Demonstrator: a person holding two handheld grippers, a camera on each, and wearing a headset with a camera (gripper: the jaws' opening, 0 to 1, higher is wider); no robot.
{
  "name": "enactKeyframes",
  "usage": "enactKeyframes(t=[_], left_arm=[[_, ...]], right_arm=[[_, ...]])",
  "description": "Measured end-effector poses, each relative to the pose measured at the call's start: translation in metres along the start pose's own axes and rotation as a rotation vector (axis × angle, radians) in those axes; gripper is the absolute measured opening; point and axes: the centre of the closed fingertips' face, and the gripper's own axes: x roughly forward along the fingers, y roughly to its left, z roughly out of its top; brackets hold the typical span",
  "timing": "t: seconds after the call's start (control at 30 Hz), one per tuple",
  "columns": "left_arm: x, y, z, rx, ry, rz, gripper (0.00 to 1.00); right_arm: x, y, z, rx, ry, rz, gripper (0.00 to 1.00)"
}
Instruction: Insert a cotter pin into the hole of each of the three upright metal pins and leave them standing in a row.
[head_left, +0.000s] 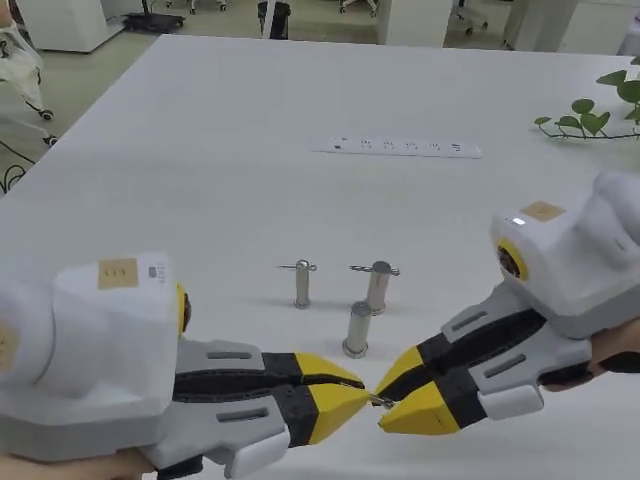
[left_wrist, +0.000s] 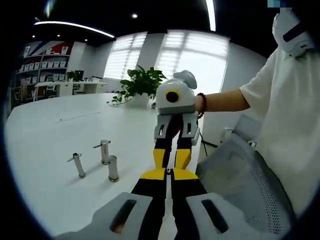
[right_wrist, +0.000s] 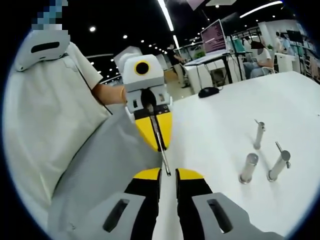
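The white tabletop (head_left: 250, 120) carries a power strip (head_left: 396, 146) at 12 o'clock in the head view. At 6 o'clock the left tool (head_left: 358, 390) and right tool (head_left: 392, 402) meet tip to tip. The left tool's jaws are closed on a cotter pin (right_wrist: 161, 147), which juts toward the right tool. The right tool's jaws stand narrow, with a slim gap around the pin's free end. Three metal pins (head_left: 302, 285) stand upright mid-tabletop. The bare pin (head_left: 357, 330) is nearest the tools, and the two at its 11 and 1 o'clock each have a cotter through the top.
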Motion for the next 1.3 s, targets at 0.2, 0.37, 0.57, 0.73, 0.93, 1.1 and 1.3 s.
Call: enactKeyframes(t=[0.2, 0.37, 0.57, 0.73, 0.93, 1.1, 1.3], left_arm=[[0.0, -0.002, 0.002, 0.003, -0.009, -0.004, 0.0], [0.0, -0.002, 0.003, -0.005, -0.019, -0.004, 0.0], [0.0, -0.002, 0.004, -0.018, -0.029, -0.011, 0.0], [-0.001, -0.001, 0.007, -0.059, -0.061, -0.022, 0.0], [-0.002, -0.002, 0.01, -0.078, -0.08, -0.036, 0.0], [0.0, -0.004, 0.007, -0.086, -0.07, -0.046, 0.0], [0.001, 0.005, 0.004, -0.045, -0.052, 0.001, 0.03]], right_arm=[[0.0, 0.003, 0.003, 0.012, -0.018, 0.02, 0.1], [-0.002, 0.002, 0.004, 0.021, -0.034, 0.02, 0.06], [-0.004, 0.003, 0.005, 0.046, -0.048, 0.028, 0.06], [-0.008, 0.005, 0.01, 0.054, -0.085, 0.042, 0.06], [-0.01, 0.008, 0.013, 0.063, -0.111, 0.057, 0.05], [-0.008, 0.01, 0.009, 0.006, -0.064, 0.053, 0.03], [-0.006, 0.006, 0.007, -0.024, -0.024, 0.017, 0.02]])
